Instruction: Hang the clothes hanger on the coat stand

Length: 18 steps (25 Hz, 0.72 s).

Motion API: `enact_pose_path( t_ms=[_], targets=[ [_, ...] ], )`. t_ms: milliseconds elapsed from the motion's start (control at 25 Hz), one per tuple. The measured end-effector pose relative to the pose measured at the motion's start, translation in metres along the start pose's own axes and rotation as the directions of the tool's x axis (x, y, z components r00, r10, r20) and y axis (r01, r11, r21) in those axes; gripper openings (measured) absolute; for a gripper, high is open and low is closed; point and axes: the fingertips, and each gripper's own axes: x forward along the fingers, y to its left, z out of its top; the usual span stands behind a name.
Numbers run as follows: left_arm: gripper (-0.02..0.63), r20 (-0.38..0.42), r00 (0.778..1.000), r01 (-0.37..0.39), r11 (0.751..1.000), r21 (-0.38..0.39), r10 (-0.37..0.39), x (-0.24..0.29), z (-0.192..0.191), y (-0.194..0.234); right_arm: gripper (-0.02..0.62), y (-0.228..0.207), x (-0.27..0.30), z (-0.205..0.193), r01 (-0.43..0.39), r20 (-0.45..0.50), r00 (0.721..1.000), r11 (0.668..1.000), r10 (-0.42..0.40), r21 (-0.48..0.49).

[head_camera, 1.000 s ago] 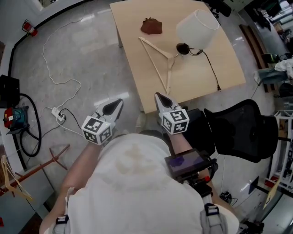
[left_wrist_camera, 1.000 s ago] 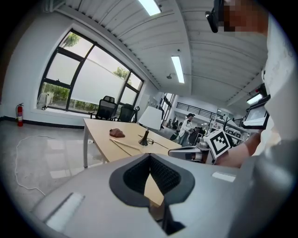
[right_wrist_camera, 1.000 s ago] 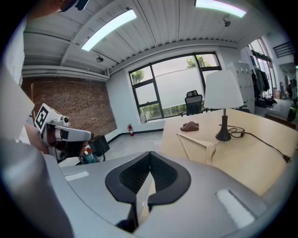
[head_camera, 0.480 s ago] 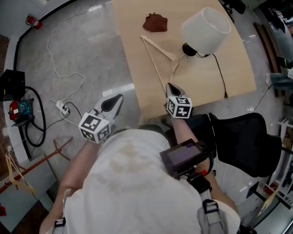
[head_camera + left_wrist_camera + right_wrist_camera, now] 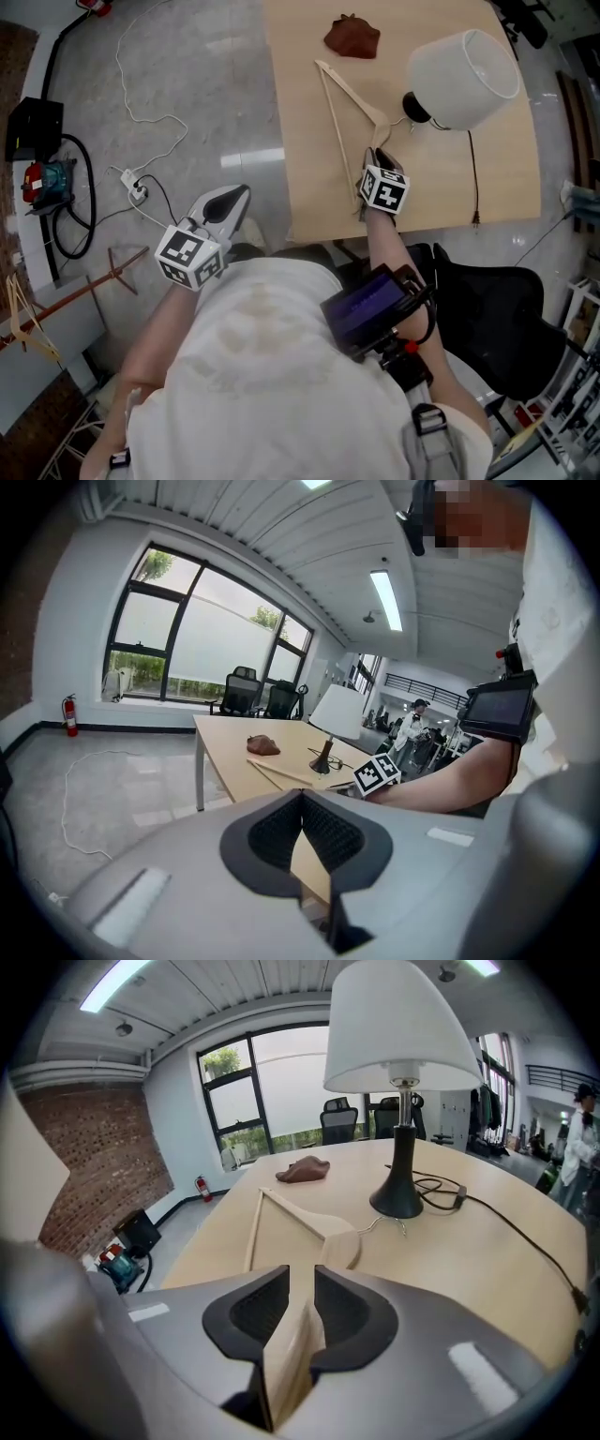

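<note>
Forward in the head view comes the right gripper (image 5: 377, 156), onto the clothes hanger (image 5: 341, 112) near the surface's (image 5: 469, 178) front edge. Left gripper view: the left gripper (image 5: 302, 801) is clenched, empty. Right gripper view: jaws just opening astride the hanger's arm, unclamped; pickup seems next.

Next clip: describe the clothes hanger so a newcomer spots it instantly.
Start at the pale wooden table. Beside the white-shaded lamp and the brown lump lies the clothes hanger, flat on the top. It is the only open triangle of thin light wood, with a wire hook at its neck.
</note>
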Motion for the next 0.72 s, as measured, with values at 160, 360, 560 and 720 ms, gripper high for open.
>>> enact_pose_path(
  t_ms=[160, 360, 560, 720],
  targets=[
    [0.002, -0.003, 1.0, -0.021, 1.0, -0.015, 0.021, -0.003, 0.002, 0.015, 0.156, -0.013, 0.021, 0.002, 0.079, -0.046, 0.996, 0.997, -0.079, -0.004],
    [0.002, -0.011, 1.0, -0.03, 0.999, -0.024, 0.03, -0.005, 0.008, 0.043, 0.192, -0.028, 0.041, 0.002, 0.199, -0.126, 0.972, 0.98, -0.199, -0.011],
    [0.002, 0.0, 1.0, -0.03, 0.999, -0.025, 0.03, -0.003, 0.02, 0.066, 0.208, -0.037, 0.049, 0.004, 0.264, -0.166, 0.951, 0.965, -0.259, 0.006],
    [0.002, -0.003, 1.0, -0.029, 0.999, -0.04, 0.029, -0.006, 0.022, 0.078, 0.213, -0.037, 0.05, 0.004, 0.278, -0.197, 0.944, 0.959, -0.264, 0.05]
  ],
)
